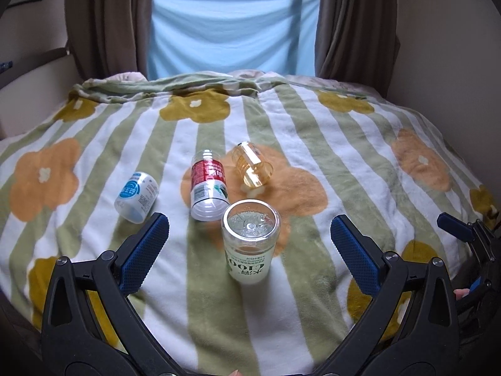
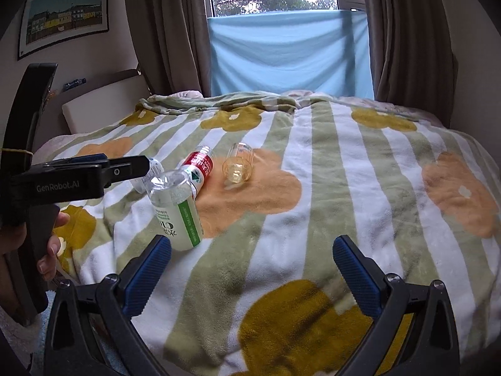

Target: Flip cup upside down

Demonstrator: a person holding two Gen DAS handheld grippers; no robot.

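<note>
- Left gripper: blue ribbed pads spread wide, nothing between them touching; the clear cup sits in the gap w/o contact.
- Right gripper: pads also spread wide, only blanket in the gap.
- Far left on the green-and-white striped fleece blanket w/ orange and mustard flowers: small white plastic bottle w/ blue label, lying on its side.
- Next right: clear plastic bottle w/ red label, lying down, its near end just beside the clear cup.
- Centre, nearest the left gripper: clear plastic cup w/ green-and-white label, standing bottom up, label print upside down; in right wrist view it leans a bit.
- Right of the red-label bottle, apart from it: small amber see-through cup, on its side on an orange flower.
- Right wrist view, far left: a hand holds the black handle of the left gripper.
- Behind the bed: pale blue cloth across the window, brown curtains either side.
</note>
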